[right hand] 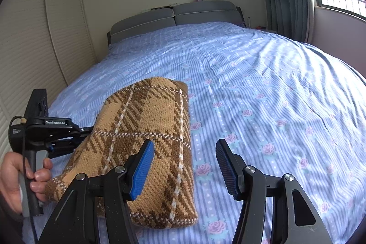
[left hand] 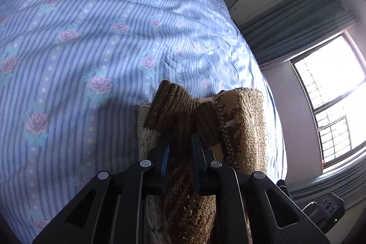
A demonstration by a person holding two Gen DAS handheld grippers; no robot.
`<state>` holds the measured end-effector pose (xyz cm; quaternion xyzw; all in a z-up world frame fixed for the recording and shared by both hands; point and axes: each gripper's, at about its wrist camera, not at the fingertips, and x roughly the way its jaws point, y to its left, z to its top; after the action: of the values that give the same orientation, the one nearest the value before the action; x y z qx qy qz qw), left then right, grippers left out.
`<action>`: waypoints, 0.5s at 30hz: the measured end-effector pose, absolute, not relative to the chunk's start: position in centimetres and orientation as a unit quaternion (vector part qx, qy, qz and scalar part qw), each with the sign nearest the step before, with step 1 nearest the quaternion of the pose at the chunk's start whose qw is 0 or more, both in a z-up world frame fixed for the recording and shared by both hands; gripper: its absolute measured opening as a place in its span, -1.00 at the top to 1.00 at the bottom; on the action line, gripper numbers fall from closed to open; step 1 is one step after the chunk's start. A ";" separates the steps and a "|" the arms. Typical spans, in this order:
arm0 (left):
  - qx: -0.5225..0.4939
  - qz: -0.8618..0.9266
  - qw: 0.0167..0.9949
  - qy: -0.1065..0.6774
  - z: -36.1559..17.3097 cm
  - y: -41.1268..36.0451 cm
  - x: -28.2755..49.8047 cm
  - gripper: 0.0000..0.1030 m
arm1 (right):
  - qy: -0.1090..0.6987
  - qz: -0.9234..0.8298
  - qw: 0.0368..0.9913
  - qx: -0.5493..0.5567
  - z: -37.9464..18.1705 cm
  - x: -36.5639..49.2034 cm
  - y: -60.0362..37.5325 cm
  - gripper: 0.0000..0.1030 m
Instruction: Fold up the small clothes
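Observation:
A tan and brown plaid knit sweater [right hand: 141, 120] lies folded in a long bundle on the bed's left side. In the left wrist view its ribbed brown edge [left hand: 242, 125] is bunched up between the fingers of my left gripper [left hand: 180, 136], which is shut on it. From the right wrist view, the left gripper [right hand: 84, 129] reaches into the sweater's left side, held by a hand [right hand: 13, 177]. My right gripper [right hand: 184, 145] stands open above the sweater's right edge, its left blue pad [right hand: 143, 166] over the knit, with nothing between the fingers.
The bed [right hand: 263, 84] has a blue striped cover with pink roses and a grey headboard [right hand: 173, 17]. Slatted wardrobe doors [right hand: 34, 38] run along the left. A window [left hand: 331, 95] with grey-green curtains [left hand: 297, 20] is on the right.

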<state>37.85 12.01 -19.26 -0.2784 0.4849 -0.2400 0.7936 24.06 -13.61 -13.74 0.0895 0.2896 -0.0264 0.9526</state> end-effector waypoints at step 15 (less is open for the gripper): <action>-0.256 -0.197 0.822 0.469 -18.1 13.4 38.7 0.79 | 0.298 -0.035 0.949 0.100 -13.6 23.7 -14.0 -0.10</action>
<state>38.69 13.36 -18.06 -0.2562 0.4694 -0.1969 0.8217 23.66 -13.98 -13.58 0.0998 0.2976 -0.0349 0.9488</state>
